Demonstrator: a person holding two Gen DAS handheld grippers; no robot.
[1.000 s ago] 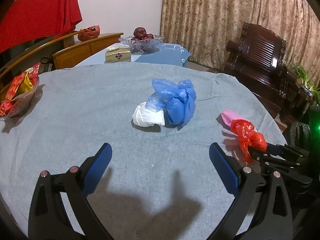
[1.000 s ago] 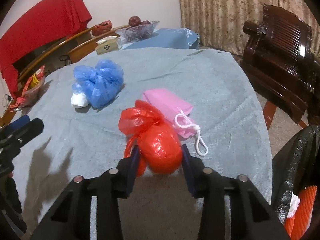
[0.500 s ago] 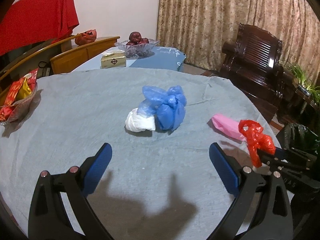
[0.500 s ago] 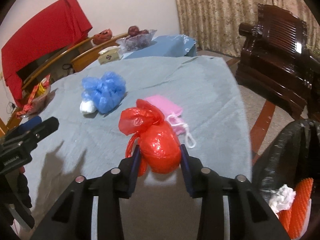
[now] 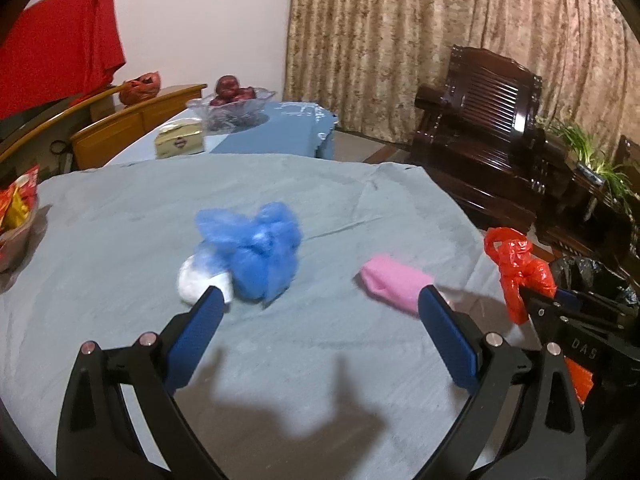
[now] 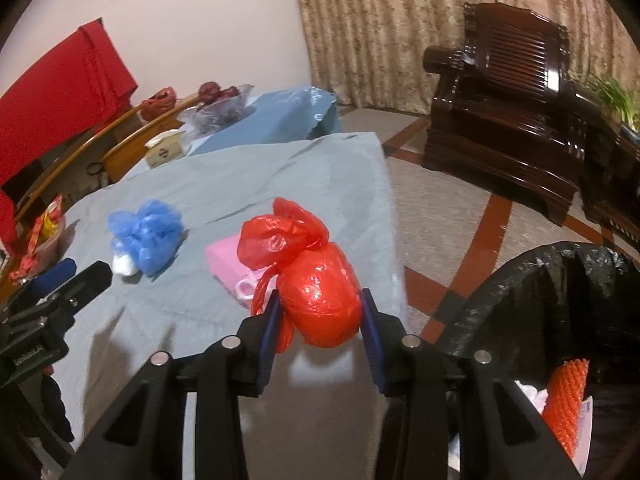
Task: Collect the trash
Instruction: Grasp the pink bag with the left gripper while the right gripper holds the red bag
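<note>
We count four pieces of trash: one red bag (image 6: 320, 304), one blue bag (image 5: 256, 256), one white wad (image 5: 196, 282) and one pink pouch (image 5: 394, 288). There is one black bin bag (image 6: 520, 300), with one orange mesh piece (image 6: 566, 404) inside it.

Our right gripper (image 6: 320, 320) is level, pointing forward past the edge of the grey tablecloth (image 6: 224, 184), and it pinches the red bag between both blue pads, the knotted top standing up just ahead of the fingertips. The bag hangs clear of the cloth. The black bin bag gapes just to this gripper's right and a little lower; the pink pouch lies just ahead and left of the fingertips, and the blue bag farther ahead to the left.

Our left gripper (image 5: 320, 308) hovers low over the tablecloth with its jaws spread wide and nothing between them. The blue bag sits just ahead of its left finger, touching the white wad, whose lower edge that fingertip hides. The pink pouch lies just ahead of the right finger.
</note>
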